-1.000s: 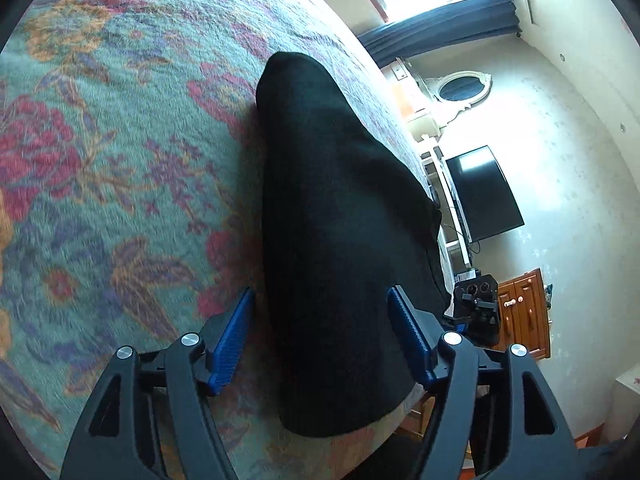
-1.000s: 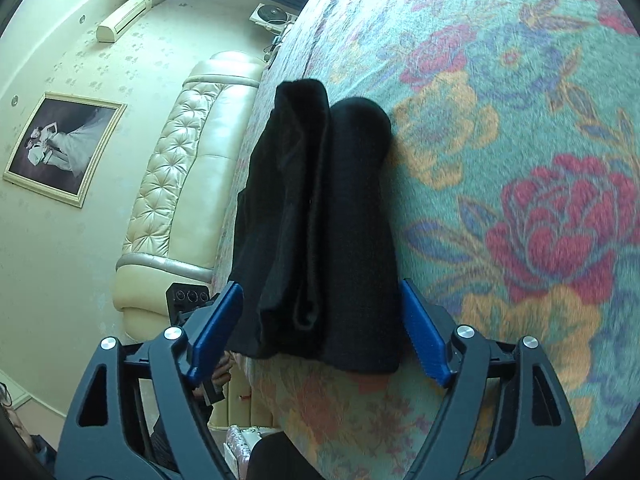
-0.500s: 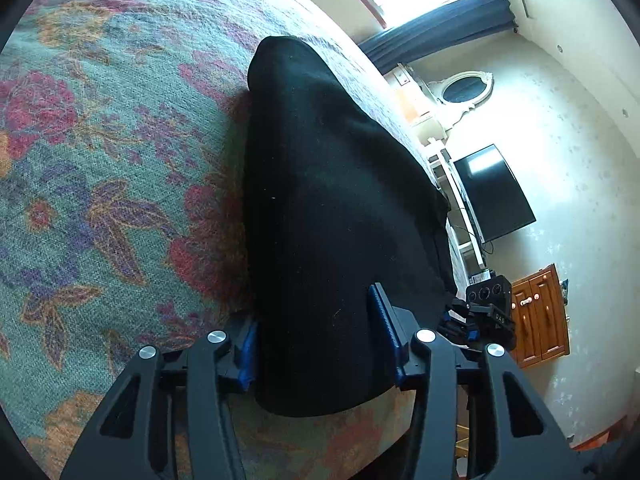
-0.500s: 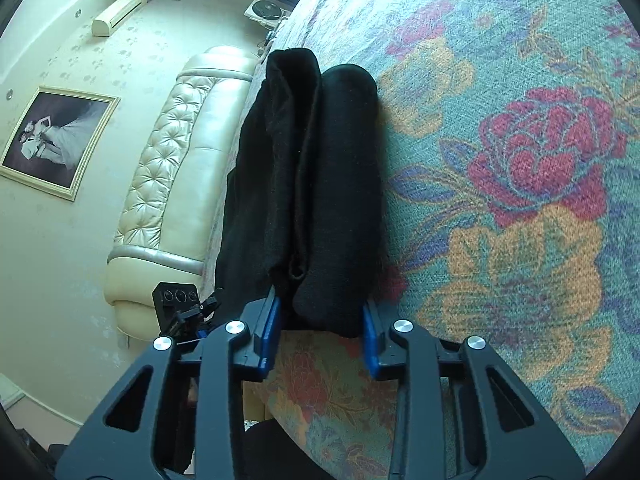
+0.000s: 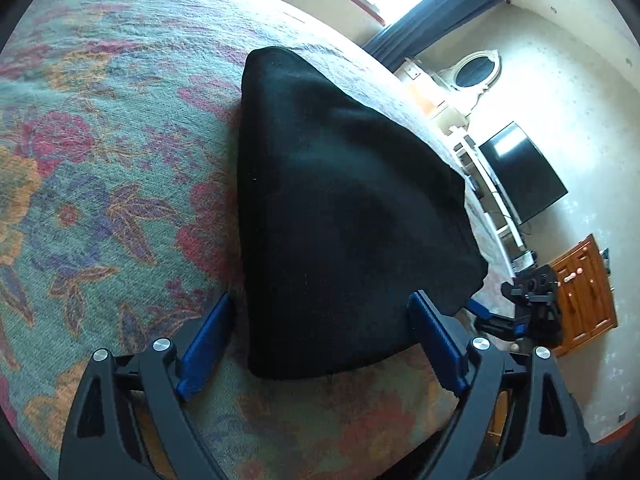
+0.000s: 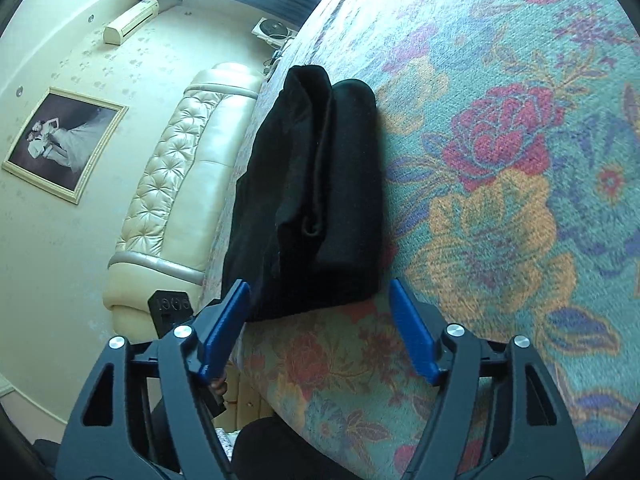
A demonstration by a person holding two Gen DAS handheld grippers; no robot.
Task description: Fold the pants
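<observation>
We let go of the folded black pants [image 5: 344, 216].
Both the left gripper [image 5: 320, 340] and right gripper [image 6: 320, 324] have spread their fingers wide since half a second ago, clear of the cloth on the floral bedspread [image 5: 100, 200].

Underside of the folded black pants [image 5: 344, 216] hidden against the floral bedspread [image 5: 100, 184]. At four o'clock in the left wrist view, the right gripper [image 5: 486, 316] partly hidden behind the pants' corner, jaw state unreadable. Framed photo [image 6: 64, 142] at nine o'clock in the right wrist view too small for faces.
</observation>
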